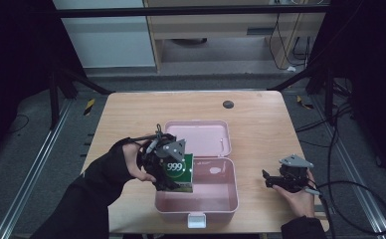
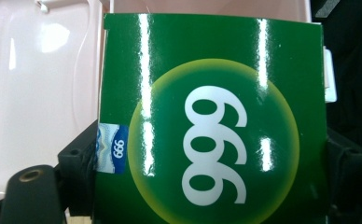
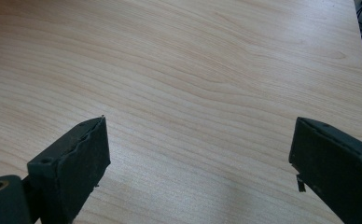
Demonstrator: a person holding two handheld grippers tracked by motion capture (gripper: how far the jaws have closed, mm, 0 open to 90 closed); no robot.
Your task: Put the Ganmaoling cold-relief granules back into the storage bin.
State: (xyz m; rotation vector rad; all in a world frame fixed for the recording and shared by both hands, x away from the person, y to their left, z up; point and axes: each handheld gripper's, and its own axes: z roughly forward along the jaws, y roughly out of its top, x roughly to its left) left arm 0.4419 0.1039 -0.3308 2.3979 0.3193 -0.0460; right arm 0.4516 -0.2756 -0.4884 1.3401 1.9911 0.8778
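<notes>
green box [image 1: 180, 172] (clamped in left gripper [image 1: 167, 167]) stands upright over pink case [image 1: 221, 201]

In the left gripper view the green box [image 2: 212, 121] hides most of the pink case [image 2: 39, 93] behind it, and its lower end runs off the bottom edge. In the high view the box's bottom edge sinks behind the case's [image 1: 197, 204] wall, and the small print is unreadable.
</notes>
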